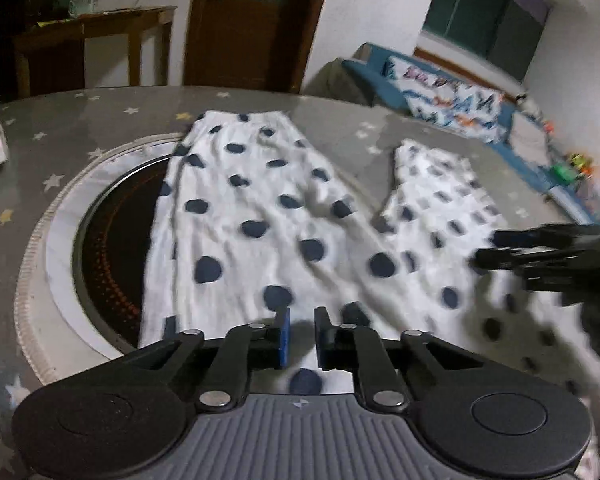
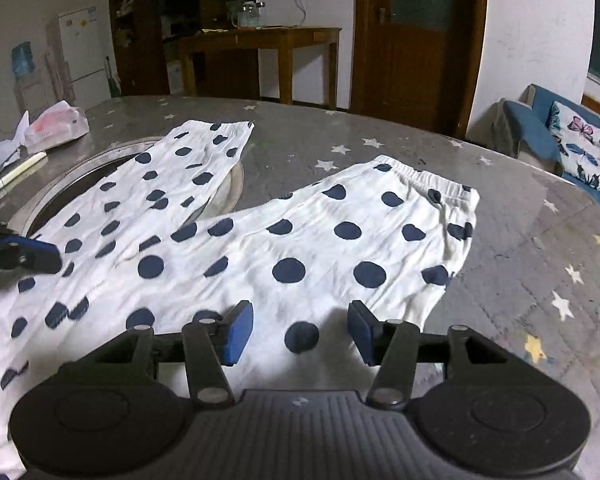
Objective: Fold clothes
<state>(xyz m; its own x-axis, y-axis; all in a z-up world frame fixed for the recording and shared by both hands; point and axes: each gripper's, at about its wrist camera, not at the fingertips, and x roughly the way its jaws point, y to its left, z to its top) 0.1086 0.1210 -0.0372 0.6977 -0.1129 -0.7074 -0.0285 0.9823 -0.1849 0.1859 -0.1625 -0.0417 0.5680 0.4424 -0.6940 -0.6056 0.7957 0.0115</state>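
- A pair of white trousers with dark blue dots (image 2: 260, 248) is spread flat on a grey, star-printed tablecloth (image 2: 540, 240), directly ahead of and beneath both grippers.
- The two legs are seen fanned apart in a V, the cuffs pointing away from the grippers; the elastic cuff (image 2: 428, 178) of one leg lies ahead and to the right of the right gripper.
- The other leg is draped partly over a round dark inset (image 1: 100, 240) in the table, ahead and to the left of the left gripper.
- The left gripper (image 1: 301, 334) is held low over the cloth with its blue pads only a narrow gap apart; white fabric is seen through the gap, but whether any is pinched cannot be told.
- The right gripper (image 2: 300, 334) is released, its jaws spread wide above the fabric, with a single dot visible between them.
- In the left wrist view the right gripper (image 1: 548, 258) appears blurred to the right, over the cloth.
- A tissue pack (image 2: 56, 126) and a pen (image 2: 18, 174) are seen far ahead to the left of the right gripper.
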